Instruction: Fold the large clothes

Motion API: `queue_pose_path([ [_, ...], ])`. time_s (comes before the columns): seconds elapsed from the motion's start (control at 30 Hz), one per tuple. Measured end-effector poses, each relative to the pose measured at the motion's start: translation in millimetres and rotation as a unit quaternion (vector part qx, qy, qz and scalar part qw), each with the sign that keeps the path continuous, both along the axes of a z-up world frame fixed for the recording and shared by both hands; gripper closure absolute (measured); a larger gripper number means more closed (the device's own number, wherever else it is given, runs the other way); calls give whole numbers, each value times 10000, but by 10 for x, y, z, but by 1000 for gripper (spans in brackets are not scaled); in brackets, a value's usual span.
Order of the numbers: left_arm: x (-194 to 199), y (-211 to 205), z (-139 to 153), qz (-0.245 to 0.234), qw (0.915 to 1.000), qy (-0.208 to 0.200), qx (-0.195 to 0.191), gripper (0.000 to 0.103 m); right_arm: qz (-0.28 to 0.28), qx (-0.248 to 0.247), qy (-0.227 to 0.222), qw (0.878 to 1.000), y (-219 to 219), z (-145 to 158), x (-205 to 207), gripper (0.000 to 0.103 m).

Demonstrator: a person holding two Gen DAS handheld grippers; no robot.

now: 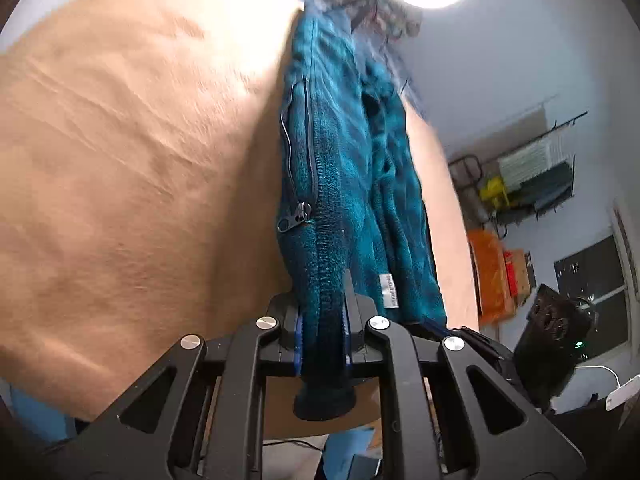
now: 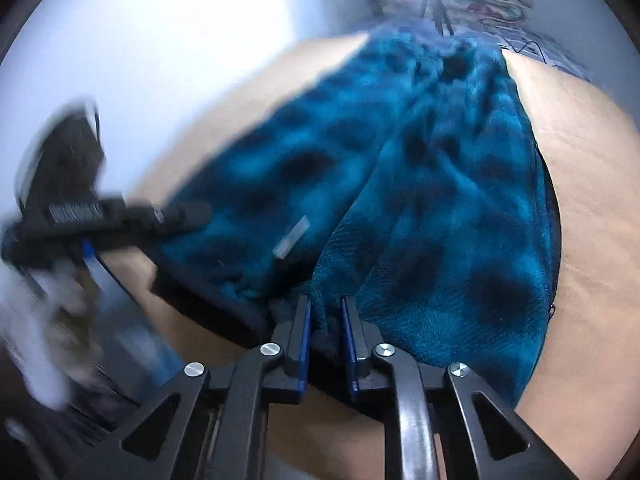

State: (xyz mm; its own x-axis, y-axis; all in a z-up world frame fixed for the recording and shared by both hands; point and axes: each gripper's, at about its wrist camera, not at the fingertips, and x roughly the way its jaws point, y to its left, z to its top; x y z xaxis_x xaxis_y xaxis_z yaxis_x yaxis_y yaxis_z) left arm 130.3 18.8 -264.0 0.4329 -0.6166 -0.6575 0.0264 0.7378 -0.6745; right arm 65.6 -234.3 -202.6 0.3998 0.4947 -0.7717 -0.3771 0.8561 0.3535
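Left tool (image 1: pixel 323 312): jaws nearly closed, pads clamped on a fold of the blue fleece jacket (image 1: pixel 352 168), pointing downward along it. Right tool (image 2: pixel 325 322): jaws likewise clamped on the jacket's near hem, angled down, with the left tool beside the jacket's left edge.

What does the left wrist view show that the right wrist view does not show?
Only the left wrist view shows the grey zipper with metal pull and the wall rack with folded textiles. Only the right wrist view shows the left hand-held gripper from the side, on the garment's edge. Both show the teal fleece garment on the tan cloth-covered table, its white label, and a hand-held gripper shut on fleece, the right hand-held gripper included.
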Motion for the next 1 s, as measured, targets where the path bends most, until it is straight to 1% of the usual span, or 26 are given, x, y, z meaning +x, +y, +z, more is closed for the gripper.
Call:
queue_pose_path([
  [0.03,-3,-13,-74,-26,9999,66,142,91,44,-127,-30,9999,60,-8,8,90],
  [0.07,8,-35,-166,-35,9994,193,286,91,147,-311,57,9994,135,-79,37,87],
  [0.1,17,-61,-235,-42,9989,287,359,91,296,-492,285,9979,208,-203,63,74],
  [0.13,24,-70,-338,-29,9982,397,442,91,396,-606,432,9964,235,-279,70,70],
  [0.17,14,-64,-372,1,9981,411,449,90,437,-603,375,9965,206,-286,51,70],
  [0.2,5,-62,-362,0,9982,412,442,89,482,-504,338,9970,158,-258,31,70],
  [0.23,-1,-51,-351,-36,9984,398,409,89,540,-301,332,9975,59,-202,3,70],
  [0.27,-14,-39,-331,-42,9984,387,409,87,549,-68,291,9980,-65,-134,-28,62],
  [0.3,-4,-44,-323,-33,9983,392,433,83,450,102,185,9988,-220,-63,-62,51],
  [0.33,-10,-44,-314,-18,9981,417,462,75,290,208,75,9993,-369,-4,-82,46],
  [0.37,-23,-31,-317,15,9982,425,412,70,51,317,-19,9995,-558,39,-93,39],
  [0.43,-40,7,-356,59,9982,503,328,69,-476,406,-7,9980,-897,32,-70,38],
  [0.47,-47,18,-376,46,9981,547,294,69,-731,338,30,9967,-1052,-17,-51,38],
  [0.5,-46,28,-396,46,9980,575,268,69,-924,167,90,9955,-1169,-91,-17,37],
  [0.53,-41,53,-380,43,9980,586,236,69,-1047,76,172,9943,-1261,-168,-14,36],
  [0.57,-40,52,-386,25,9980,594,207,69,-1114,128,344,9931,-1354,-275,-15,35],
  [0.63,-17,32,-376,-2,9981,593,169,69,-1103,551,795,9892,-1435,-461,49,35],
  [0.67,-12,13,-381,-50,9981,601,134,69,-1070,843,1002,9856,-1452,-553,63,36],
  [0.73,-18,-33,-383,-158,9979,608,126,69,-961,1348,1240,9784,-1430,-689,92,44],
  [0.77,-23,-68,-370,-198,9979,572,234,74,-850,1560,1350,9748,-1383,-739,106,71],
  [0.8,-27,-87,-350,-204,9979,524,305,80,-839,1605,1399,9735,-1350,-730,77,84],
  [0.83,-35,-92,-328,-206,9981,481,316,82,-875,1558,1283,9755,-1320,-665,51,87],
  [0.87,-47,-90,-302,-201,9983,439,311,83,-846,1640,1148,9761,-1328,-586,12,91],
  [0.93,-68,-89,-267,-223,9985,348,353,83,-888,1885,989,9730,-1421,-467,-85,92],
  [0.97,-75,-91,-272,-241,9985,330,359,83,-950,1835,990,9734,-1452,-483,-104,93],
  [1.0,-70,-92,-293,-239,9985,357,348,83,-1028,1621,1123,9749,-1465,-582,-117,93],
])
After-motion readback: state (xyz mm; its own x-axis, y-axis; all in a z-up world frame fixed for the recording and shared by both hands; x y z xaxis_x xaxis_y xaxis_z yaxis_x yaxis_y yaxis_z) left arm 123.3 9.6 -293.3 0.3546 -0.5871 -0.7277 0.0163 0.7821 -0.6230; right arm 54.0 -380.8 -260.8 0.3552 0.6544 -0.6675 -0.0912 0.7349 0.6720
